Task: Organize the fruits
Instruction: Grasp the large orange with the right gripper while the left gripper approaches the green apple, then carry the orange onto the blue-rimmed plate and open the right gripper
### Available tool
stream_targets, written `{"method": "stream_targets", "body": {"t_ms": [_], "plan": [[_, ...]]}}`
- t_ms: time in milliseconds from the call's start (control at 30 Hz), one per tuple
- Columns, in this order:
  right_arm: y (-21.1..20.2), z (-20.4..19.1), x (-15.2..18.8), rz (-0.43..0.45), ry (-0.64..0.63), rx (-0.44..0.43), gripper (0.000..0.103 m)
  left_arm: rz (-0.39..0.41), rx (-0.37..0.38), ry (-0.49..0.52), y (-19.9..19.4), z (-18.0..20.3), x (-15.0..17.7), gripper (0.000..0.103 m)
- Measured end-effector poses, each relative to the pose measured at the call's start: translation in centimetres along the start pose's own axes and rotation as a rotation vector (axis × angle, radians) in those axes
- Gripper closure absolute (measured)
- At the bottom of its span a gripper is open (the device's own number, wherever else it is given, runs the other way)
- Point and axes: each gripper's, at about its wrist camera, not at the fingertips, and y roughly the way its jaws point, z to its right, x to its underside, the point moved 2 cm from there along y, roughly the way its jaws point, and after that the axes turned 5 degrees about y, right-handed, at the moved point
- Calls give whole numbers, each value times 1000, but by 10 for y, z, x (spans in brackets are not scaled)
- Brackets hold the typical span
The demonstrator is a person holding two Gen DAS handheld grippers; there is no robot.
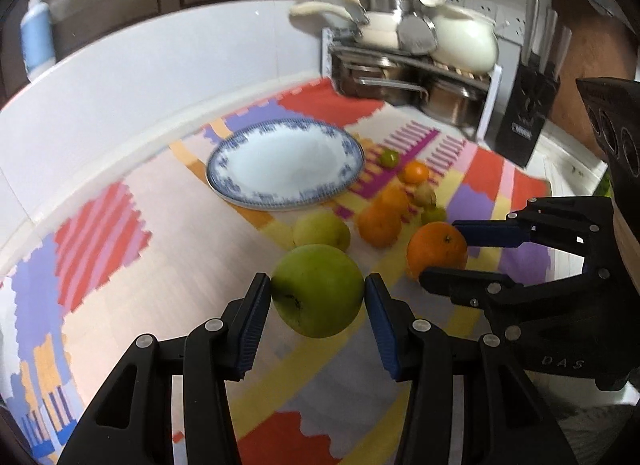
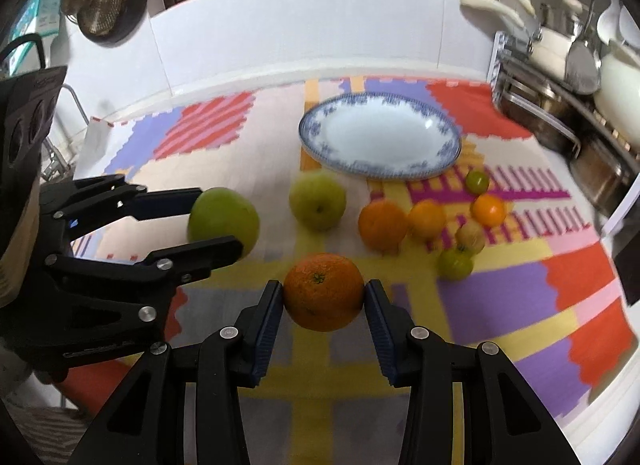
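My left gripper (image 1: 318,291) is shut on a large green apple (image 1: 318,289), held above the patterned mat; it also shows in the right wrist view (image 2: 224,221). My right gripper (image 2: 324,293) is shut on a big orange (image 2: 323,291), which also shows in the left wrist view (image 1: 436,251). A blue-rimmed white plate (image 1: 286,163) stands empty further back, and appears in the right wrist view (image 2: 380,141). Between plate and grippers lie a second green apple (image 2: 318,201), two oranges (image 2: 382,225), and several small green and orange fruits (image 2: 488,209).
A patterned mat (image 2: 500,305) covers the counter. A rack of pots and pans (image 1: 412,65) and a knife block (image 1: 526,117) stand at the back right. A white wall panel (image 2: 280,37) runs behind the plate. A sink rack (image 2: 60,145) is at the left.
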Motion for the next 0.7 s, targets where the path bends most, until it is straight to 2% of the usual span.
{"method": "stream_targets", "body": {"t_ms": [167, 367, 467, 567, 633, 700], "plan": [[-6, 9, -34, 72, -25, 18, 60, 58, -26, 28, -4, -8, -30, 55], [7, 26, -79, 121, -46, 44, 60, 86, -62, 30, 10, -29, -69, 56], [17, 37, -101, 124, -57, 59, 60, 91, -85, 20, 21, -41, -88, 76], [31, 49, -123, 115, -53, 59, 60, 117, -89, 8, 32, -53, -109, 76], [45, 56, -136, 97, -51, 51, 60, 79, -49, -9, 54, -63, -119, 84], [58, 62, -144, 77, -32, 42, 60, 34, -22, -11, 75, -73, -126, 85]]}}
